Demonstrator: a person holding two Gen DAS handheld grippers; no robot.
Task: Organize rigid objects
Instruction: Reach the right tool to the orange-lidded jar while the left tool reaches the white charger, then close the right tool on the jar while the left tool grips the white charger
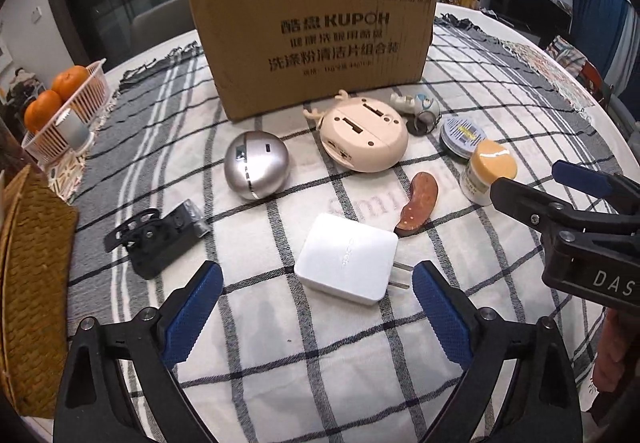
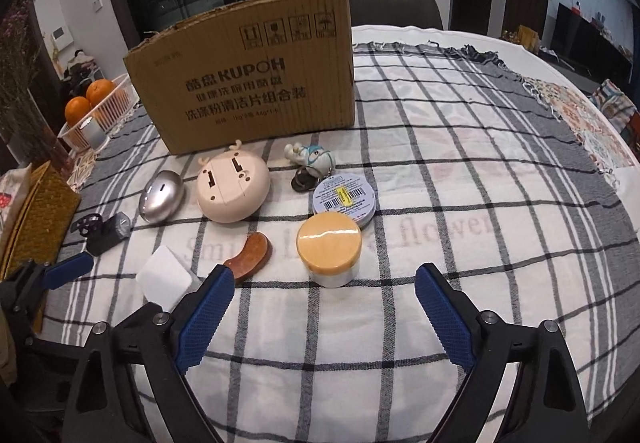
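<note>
Everything is placed here against the cardboard box [image 1: 312, 35], which stands upright at the far side of the checked tablecloth [image 1: 280, 343].

Far left of the box, a white basket [image 1: 76, 115] of oranges is partly cut off by the frame edge, and a woven tray [image 1: 32, 283] nearer the camera runs out of view. In front of the box's left corner sits a silver ball-shaped device [image 1: 256, 165]; nearer and left of that lies a black bracket-like piece [image 1: 156, 239], hard to identify.

The left gripper [image 1: 318, 283] hangs wide open and empty, its blue pads either side of a white charger [image 1: 347, 258] without touching it. Only one prong of the charger shows clearly.

Right in front of the box lies a cream antlered disc [image 1: 364, 135], underside up. Nearer is a brown curved piece [image 1: 416, 209].

Off the box's right corner sit a small figurine keyring [image 2: 312, 159], its ring half hidden, a round tin [image 2: 344, 199], and a yellow-lidded jar [image 2: 329, 249]. The right gripper [image 2: 325, 283] is spread wide and holds nothing, the jar just beyond its fingertips.
</note>
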